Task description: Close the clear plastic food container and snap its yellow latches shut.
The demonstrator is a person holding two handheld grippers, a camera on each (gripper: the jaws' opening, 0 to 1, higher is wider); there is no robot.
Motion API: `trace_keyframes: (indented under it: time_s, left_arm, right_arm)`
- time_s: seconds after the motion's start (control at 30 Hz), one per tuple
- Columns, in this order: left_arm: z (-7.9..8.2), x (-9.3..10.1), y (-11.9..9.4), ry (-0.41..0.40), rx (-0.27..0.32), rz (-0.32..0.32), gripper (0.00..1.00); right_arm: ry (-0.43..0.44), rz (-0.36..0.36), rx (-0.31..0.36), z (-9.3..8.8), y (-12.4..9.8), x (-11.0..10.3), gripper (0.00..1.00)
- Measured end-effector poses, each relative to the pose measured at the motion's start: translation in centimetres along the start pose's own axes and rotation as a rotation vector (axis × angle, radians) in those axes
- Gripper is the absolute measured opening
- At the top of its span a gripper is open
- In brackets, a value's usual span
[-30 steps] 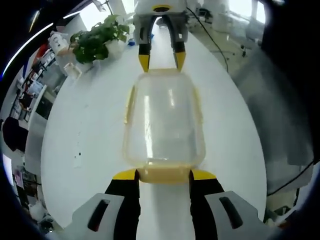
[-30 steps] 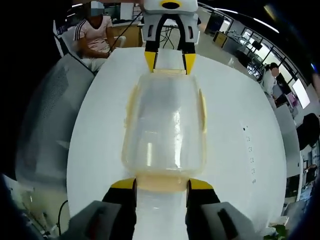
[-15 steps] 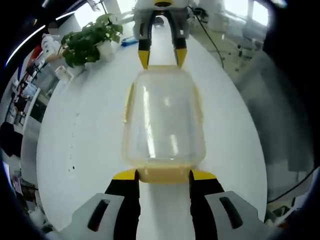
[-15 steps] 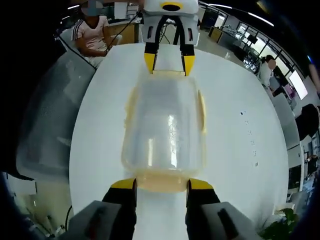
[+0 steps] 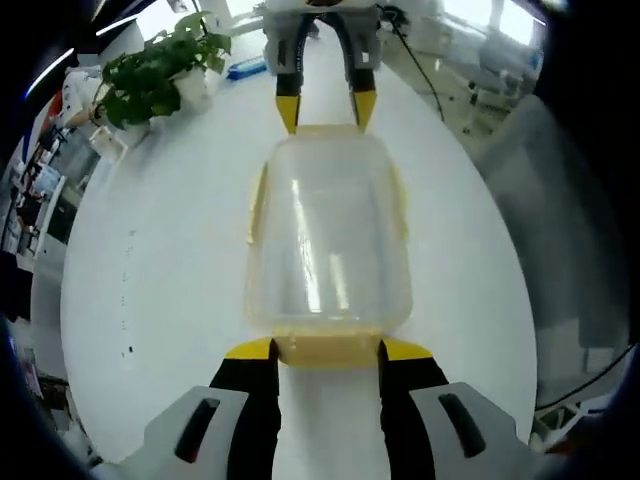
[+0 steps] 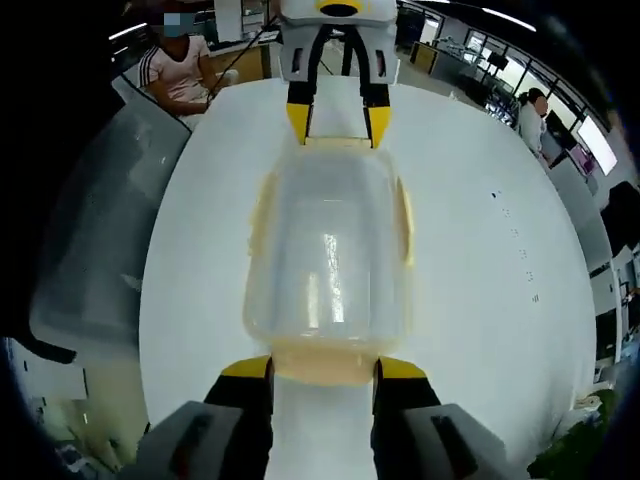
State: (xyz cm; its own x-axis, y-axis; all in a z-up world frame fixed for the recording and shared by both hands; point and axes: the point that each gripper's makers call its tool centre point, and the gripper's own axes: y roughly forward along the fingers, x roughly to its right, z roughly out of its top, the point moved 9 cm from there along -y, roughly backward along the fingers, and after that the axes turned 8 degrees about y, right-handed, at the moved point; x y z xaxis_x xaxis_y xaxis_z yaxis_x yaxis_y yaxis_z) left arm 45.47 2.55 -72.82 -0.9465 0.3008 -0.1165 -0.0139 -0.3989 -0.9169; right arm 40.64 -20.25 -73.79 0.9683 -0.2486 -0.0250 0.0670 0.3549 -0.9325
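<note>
With the clear container [image 5: 328,240] on the white table [image 5: 170,260], my left gripper [image 5: 327,349] and right gripper [image 6: 322,367] stand spread astride its two end latches [image 6: 325,362], so uneven pushing could slide it sideways.

I have a white, rounded table [image 5: 150,250] under everything, and its top is glossy and plain — a few small dark specks dot it on one side [image 6: 520,255]. The clear plastic food container [image 5: 328,240] sits directly on it near the middle, lid on, yellow latches along its edges. At one far corner I see a potted plant [image 5: 150,75] in a white pot — a small blue object [image 5: 245,68] lies just beside it.
</note>
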Motion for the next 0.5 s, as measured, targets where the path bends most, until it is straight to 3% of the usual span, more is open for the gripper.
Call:
trace_keyframes:
  time_s: [0.2, 0.5]
  left_arm:
    - [-0.2, -0.1, 0.4, 0.009, -0.012, -0.019, 0.35]
    - [-1.3, 0.2, 0.9, -0.027, -0.003, -0.033, 0.35]
  right_arm:
    - [0.022, 0.025, 0.006, -0.2, 0.7, 0.1, 0.36]
    - [-0.026, 0.041, -0.015, 0.6, 0.7, 0.5, 0.36]
